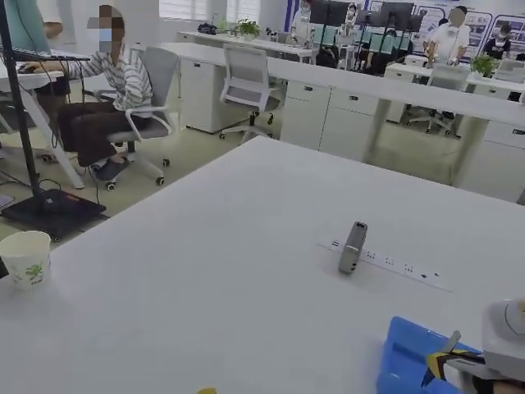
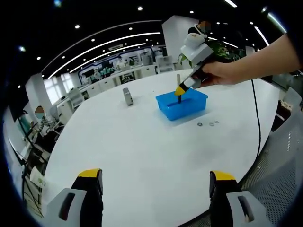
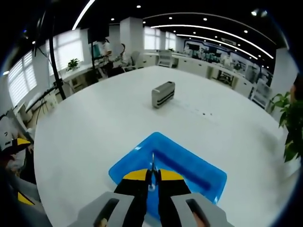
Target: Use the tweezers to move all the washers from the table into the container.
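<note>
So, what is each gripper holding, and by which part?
Right gripper clamps the tweezers along their shaft, tips over the blue container; left gripper is open, holding nothing.

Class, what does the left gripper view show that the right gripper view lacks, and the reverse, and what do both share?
Left gripper view: three washers on the table beside the blue container, and a hand holding the right gripper. Right gripper view: its jaws clamped on the tweezers, seen close, tips over the container. Shared: the blue container and a grey block.
</note>
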